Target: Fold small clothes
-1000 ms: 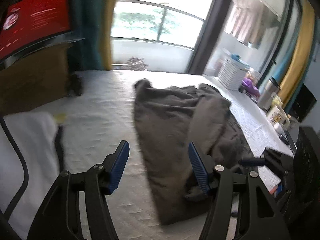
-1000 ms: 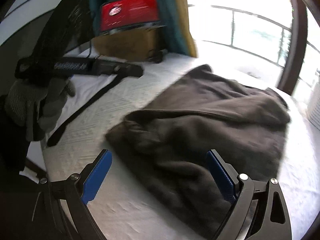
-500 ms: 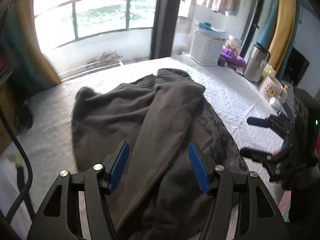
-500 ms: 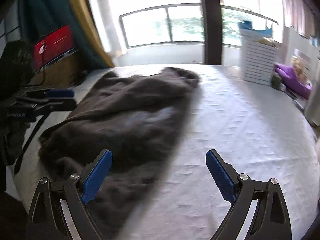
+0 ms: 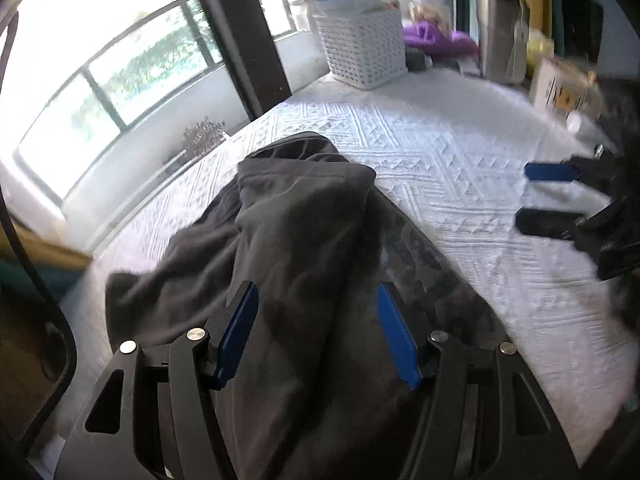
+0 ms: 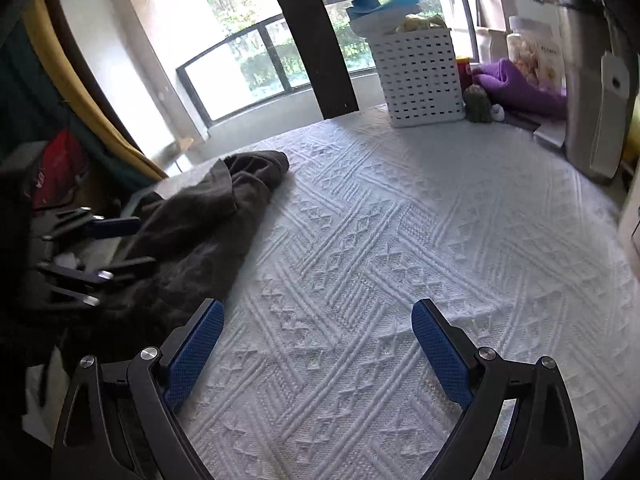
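1. The left gripper [image 5: 318,332] hangs over the near end of the dark grey garment [image 5: 296,240]; its blue fingers [image 5: 236,336] stand apart with cloth below them, gripping nothing.
2. The right gripper [image 6: 316,350] is over bare white bedspread [image 6: 400,240], its fingers [image 6: 438,354] spread wide and empty.
3. The garment lies crumpled on the bed, stretching away from the left gripper toward the window, a fold running along its length. In the right wrist view it lies at the left [image 6: 208,224], beside the left gripper [image 6: 100,248].
4. In the left wrist view the right gripper [image 5: 560,196] shows at the right edge, over the bedspread [image 5: 460,168], apart from the garment.
5. At the far end of the bed stands a white perforated basket [image 6: 420,76], filled above its rim with light blue and pale items [image 6: 384,8].
6. Just right of the basket lies a purple cloth [image 6: 516,84], then a tall grey container [image 6: 592,92].
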Available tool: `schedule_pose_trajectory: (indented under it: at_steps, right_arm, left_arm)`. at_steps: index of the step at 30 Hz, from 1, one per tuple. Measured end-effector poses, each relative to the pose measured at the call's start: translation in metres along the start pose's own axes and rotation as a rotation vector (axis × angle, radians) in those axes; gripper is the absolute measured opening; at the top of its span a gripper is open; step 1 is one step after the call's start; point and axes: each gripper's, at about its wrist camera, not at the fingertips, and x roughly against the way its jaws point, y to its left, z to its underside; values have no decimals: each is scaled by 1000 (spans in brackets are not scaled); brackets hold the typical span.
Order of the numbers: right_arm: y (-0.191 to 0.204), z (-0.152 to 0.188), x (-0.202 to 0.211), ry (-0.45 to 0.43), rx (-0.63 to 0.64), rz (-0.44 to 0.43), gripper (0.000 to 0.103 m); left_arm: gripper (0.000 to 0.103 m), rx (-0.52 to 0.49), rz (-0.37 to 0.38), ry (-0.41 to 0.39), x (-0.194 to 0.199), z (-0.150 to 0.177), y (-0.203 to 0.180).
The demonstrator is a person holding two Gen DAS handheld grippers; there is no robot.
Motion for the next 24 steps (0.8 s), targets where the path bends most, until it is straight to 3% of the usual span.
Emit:
schedule_pose_trajectory:
  at_steps: [4, 5, 6, 8, 10, 13, 19, 22, 24]
  right_arm:
    - [1, 1, 0, 7, -9, -14, 96]
    - [1, 2, 0, 10, -7, -17, 96]
    - [1, 1, -1, 11, -6, -17, 96]
    - [1, 1, -1, 15, -5, -13, 96]
    - [0, 1, -2, 22, -12, -6, 96]
    - [2, 0, -6, 31, -5, 14, 96]
    - [13, 0, -11, 50, 28, 73, 96]
    - [29, 1, -15, 62, 33, 48, 96]
    - [47, 3, -21, 77, 60, 33, 96]
  left_arm:
    - [61, -100, -48, 51, -20, -6, -7]
    - [50, -103, -55, 50, -22, -6, -3]
    - [32, -97, -56, 56, -23, -6, 2]
    - [16, -66, -50, 49, -19, -5, 14]
    - [8, -15, -29, 25, -12, -3, 29]
    - [7, 70, -35, -17, 0, 3, 55]
    - [7, 294, 40, -85, 19, 30, 120]
    - [7, 397, 107, -86, 15, 49, 152]
    - [7, 429, 112, -81, 9, 57, 165]
